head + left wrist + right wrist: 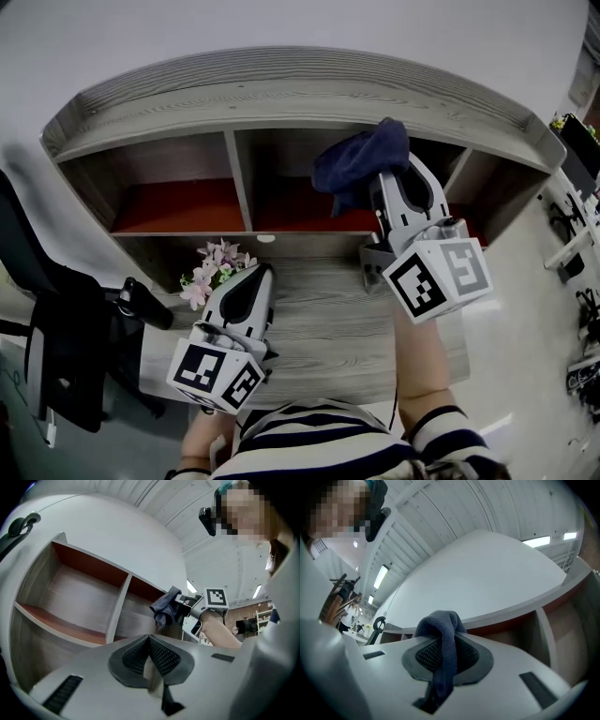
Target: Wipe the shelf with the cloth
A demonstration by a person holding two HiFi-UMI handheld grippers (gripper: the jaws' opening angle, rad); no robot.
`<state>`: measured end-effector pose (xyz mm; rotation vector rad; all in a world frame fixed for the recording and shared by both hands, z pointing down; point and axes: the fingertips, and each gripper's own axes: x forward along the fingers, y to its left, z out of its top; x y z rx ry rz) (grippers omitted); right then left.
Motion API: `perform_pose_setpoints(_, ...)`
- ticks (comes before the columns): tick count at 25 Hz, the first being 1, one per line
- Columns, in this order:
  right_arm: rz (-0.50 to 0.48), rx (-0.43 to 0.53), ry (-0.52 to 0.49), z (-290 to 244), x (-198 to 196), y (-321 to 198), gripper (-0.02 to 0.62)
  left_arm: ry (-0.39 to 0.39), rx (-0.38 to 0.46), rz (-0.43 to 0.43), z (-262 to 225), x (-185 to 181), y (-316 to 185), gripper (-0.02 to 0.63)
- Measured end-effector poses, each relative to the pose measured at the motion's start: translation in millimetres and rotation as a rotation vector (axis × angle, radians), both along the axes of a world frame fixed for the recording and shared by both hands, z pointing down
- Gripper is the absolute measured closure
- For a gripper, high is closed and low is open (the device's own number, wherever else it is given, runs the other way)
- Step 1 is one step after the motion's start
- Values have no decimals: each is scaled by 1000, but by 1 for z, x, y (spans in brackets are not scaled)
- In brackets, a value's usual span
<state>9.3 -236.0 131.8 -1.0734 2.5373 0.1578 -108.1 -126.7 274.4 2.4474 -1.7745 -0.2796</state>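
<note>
The right gripper (397, 186) has its 2 jaws clamped on a dark blue cloth (361, 157). In the right gripper view the cloth bunches over the jaw tips and 1 fold hangs down between the ribbed pads. The gripper points into the shelf (281, 94), a grey wood-grain unit with 3 open compartments and reddish inner panels. It holds the cloth at the mouth of the middle compartment, toward that compartment's right side. Whether the cloth touches a shelf surface cannot be told from these views.

The left gripper (257, 274) rests low over the desk (328, 323) in front of the shelf, well apart from the cloth. Its jaws are pressed together with nothing between them. A small bunch of pink and white flowers (212, 268) stands just to its left, below the left compartment. A black chair (56, 347) sits off the desk's left end. The person's striped sleeve (309, 442) shows at the bottom of the head view.
</note>
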Motion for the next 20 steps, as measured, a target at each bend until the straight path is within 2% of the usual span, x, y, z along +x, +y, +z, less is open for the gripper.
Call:
perform_pose_setpoints(10,160,-72,-66,6,68,-22,537,2,-6,69,1,23,-11,589)
perform_pose_setpoints(20,227,-113,-94,10,90,-29,537,4,-5,90,2,32,-12,589)
